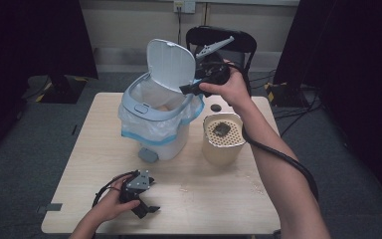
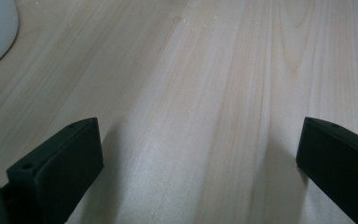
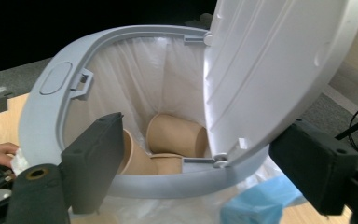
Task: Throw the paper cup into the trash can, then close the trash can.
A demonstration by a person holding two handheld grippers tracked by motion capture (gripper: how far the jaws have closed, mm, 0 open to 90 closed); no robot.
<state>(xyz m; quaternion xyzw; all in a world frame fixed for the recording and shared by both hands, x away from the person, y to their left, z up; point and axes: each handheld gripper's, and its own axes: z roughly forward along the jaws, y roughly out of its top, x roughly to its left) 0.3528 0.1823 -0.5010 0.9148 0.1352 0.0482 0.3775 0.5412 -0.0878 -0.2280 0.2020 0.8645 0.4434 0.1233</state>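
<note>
A pale blue pedal bin [image 1: 151,112] stands at the table's middle back, its lid [image 1: 169,62] tipped up. My right gripper [image 1: 189,88] hovers at the bin's right rim, open, with nothing held. In the right gripper view its jaws stand wide apart before the bin's rim [image 3: 46,107] and lid [image 3: 270,70]. Brown paper cups [image 3: 175,135] lie inside on the white liner. My left gripper [image 1: 146,209] rests on the table near the front edge, open. In the left gripper view the left gripper [image 2: 198,130] has bare wood between its jaws.
A cream perforated container [image 1: 223,144] with a dark object [image 1: 222,130] on top stands right of the bin. A small black disc [image 1: 215,107] lies behind it. The bin's pedal [image 1: 148,155] faces the front. A black chair [image 1: 221,40] stands behind the table.
</note>
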